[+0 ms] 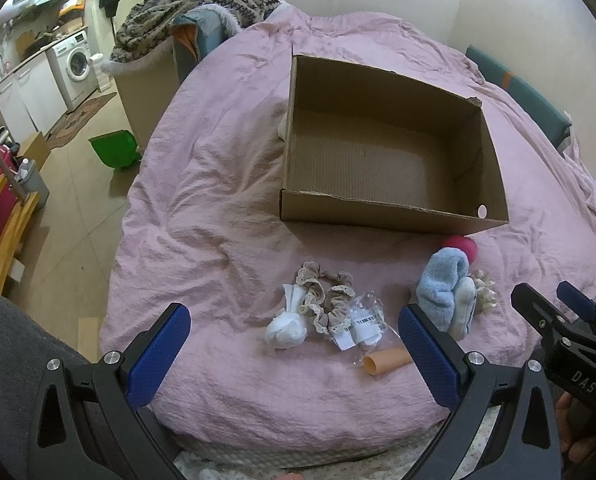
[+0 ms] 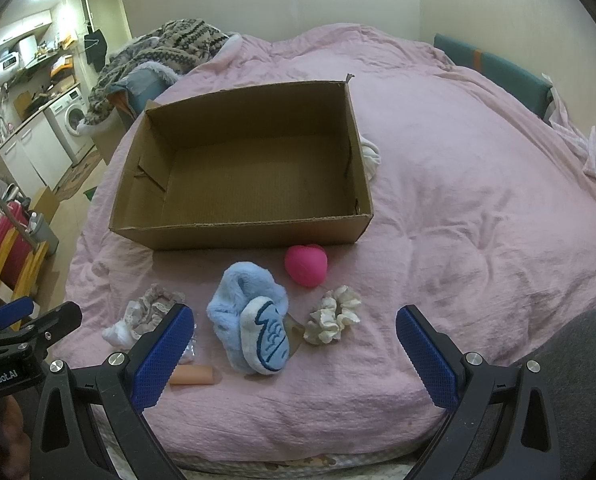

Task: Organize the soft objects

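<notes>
An open cardboard box (image 1: pixel 389 212) (image 2: pixel 238 236) stands empty on the pink bed. In front of it lie soft things: a blue fluffy slipper (image 2: pixel 250 320) (image 1: pixel 443 284), a pink ball (image 2: pixel 306 266) (image 1: pixel 459 245), a cream scrunchie (image 2: pixel 331 314) (image 1: pixel 485 291), beige lace scrunchies (image 1: pixel 325 298) (image 2: pixel 154 304), a white sock bundle (image 1: pixel 286 326), a bagged white item (image 1: pixel 365 322) and a tan tube (image 1: pixel 385 361) (image 2: pixel 192 375). My left gripper (image 1: pixel 296 350) is open above the near bed edge, facing the scrunchies. My right gripper (image 2: pixel 294 350) is open, facing the slipper.
A white cloth (image 2: pixel 371 156) lies beside the box's right wall. A pile of knitted clothes (image 1: pixel 202 8) sits at the bed's far left. A teal cushion (image 2: pixel 493 68) lies at the far right. The floor on the left holds a green bin (image 1: pixel 114 146).
</notes>
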Demonstrator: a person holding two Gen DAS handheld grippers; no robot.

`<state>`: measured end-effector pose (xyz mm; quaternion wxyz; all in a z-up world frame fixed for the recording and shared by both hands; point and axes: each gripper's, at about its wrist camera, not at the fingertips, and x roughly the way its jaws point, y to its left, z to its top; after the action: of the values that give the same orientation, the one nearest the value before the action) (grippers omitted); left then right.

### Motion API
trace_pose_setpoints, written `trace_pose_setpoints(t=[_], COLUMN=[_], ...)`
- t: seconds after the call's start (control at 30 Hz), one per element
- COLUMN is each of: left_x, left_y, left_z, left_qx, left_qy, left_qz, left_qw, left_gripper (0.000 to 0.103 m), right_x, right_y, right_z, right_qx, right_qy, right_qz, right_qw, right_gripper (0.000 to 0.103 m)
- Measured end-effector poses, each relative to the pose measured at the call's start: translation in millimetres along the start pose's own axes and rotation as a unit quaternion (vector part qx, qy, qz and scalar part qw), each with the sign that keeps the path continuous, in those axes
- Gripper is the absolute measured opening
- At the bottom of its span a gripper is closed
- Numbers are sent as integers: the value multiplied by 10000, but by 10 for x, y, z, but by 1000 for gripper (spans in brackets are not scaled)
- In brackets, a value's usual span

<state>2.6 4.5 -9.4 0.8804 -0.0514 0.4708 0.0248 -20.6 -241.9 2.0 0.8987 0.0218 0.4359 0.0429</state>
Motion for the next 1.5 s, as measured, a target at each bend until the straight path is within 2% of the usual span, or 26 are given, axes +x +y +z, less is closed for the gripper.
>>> trace_pose_setpoints(t=[0.87, 0.93, 1.03, 1.1, 1.17, 1.27, 1.33, 1.37, 1.5], left_x=[24, 26, 29, 65, 111, 183, 220, 238, 338], left_y=[-47, -58, -46, -18, 8, 57, 113, 143, 238], left_z=[-11, -14, -10, 7, 19, 37, 56, 72, 240], left_qx=[3, 7, -17, -64, -141, -297, -402, -438, -464], left_qy=[75, 95, 137, 209, 321, 492, 586, 628, 914], left_qz=[-1, -11, -6, 56, 96, 147, 128, 118, 104], left_qw=[10000, 10000, 9999, 9997, 9993, 9982, 9974, 9970, 9947], left_gripper=[103, 103, 103, 103, 103, 103, 103, 103, 103], right_x=[24, 2, -5, 26, 160, 458, 617, 680, 860], right_y=[-6, 25, -79, -257, -433, -543, -484, -401, -91], right_z=[-12, -4, 84, 148, 205, 228, 229, 241, 262], right_qx=[6, 29, 301, 857, 1446, 2145, 2283, 2195, 1718], right_qy=[51, 102, 373, 609, 1099, 1946, 2341, 2478, 2667], right_qz=[27, 86, 501, 830, 1145, 1670, 1875, 1951, 1770], right_qw=[10000, 9999, 9976, 9910, 9767, 9425, 9262, 9232, 9317], right_gripper=[103, 103, 103, 103, 103, 103, 103, 103, 103])
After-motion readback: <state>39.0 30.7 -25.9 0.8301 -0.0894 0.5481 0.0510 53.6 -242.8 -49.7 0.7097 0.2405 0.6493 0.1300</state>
